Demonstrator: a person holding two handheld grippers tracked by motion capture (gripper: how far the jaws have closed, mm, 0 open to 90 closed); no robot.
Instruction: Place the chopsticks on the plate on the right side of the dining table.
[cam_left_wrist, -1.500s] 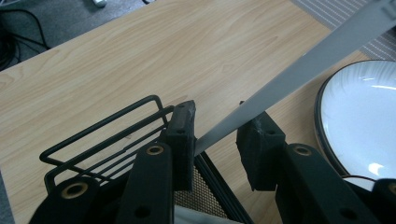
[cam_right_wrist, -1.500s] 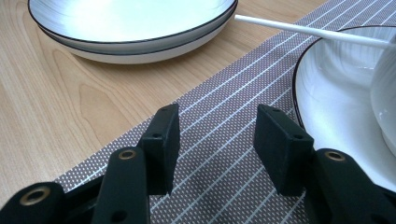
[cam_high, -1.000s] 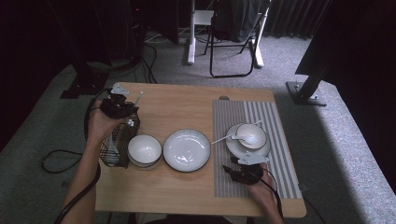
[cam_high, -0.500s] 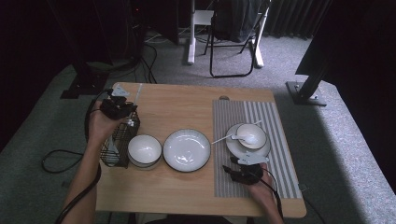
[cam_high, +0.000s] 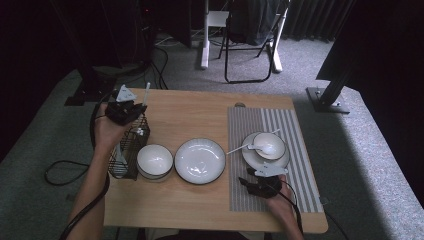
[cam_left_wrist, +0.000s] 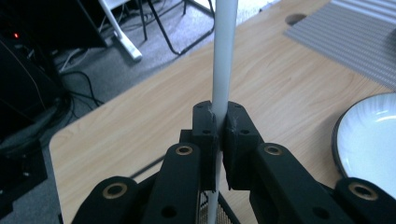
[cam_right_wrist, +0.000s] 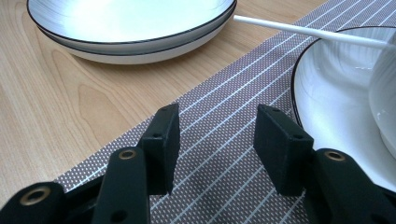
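Note:
A white utensil handle (cam_left_wrist: 224, 56) stands upright between the pads of my left gripper (cam_left_wrist: 218, 126), which is shut on it. In the high view, that left gripper (cam_high: 131, 111) is above the far end of a black wire basket (cam_high: 127, 150) at the table's left edge, with the handle (cam_high: 146, 93) sticking up past it. My right gripper (cam_right_wrist: 215, 135) hovers open and empty just over the striped placemat (cam_right_wrist: 224, 116). In the high view it (cam_high: 251, 176) sits near the front, short of the saucer (cam_high: 250, 156).
A small white bowl (cam_high: 155, 160) and a white plate (cam_high: 200, 160) sit mid-table. On the placemat (cam_high: 295, 150) the saucer carries a bowl (cam_high: 270, 145) and a white spoon (cam_high: 240, 148). A folding chair (cam_high: 250, 45) stands beyond the table.
The left hand has shifted only slightly above the basket. The right hand and the dishes have stayed where they were.

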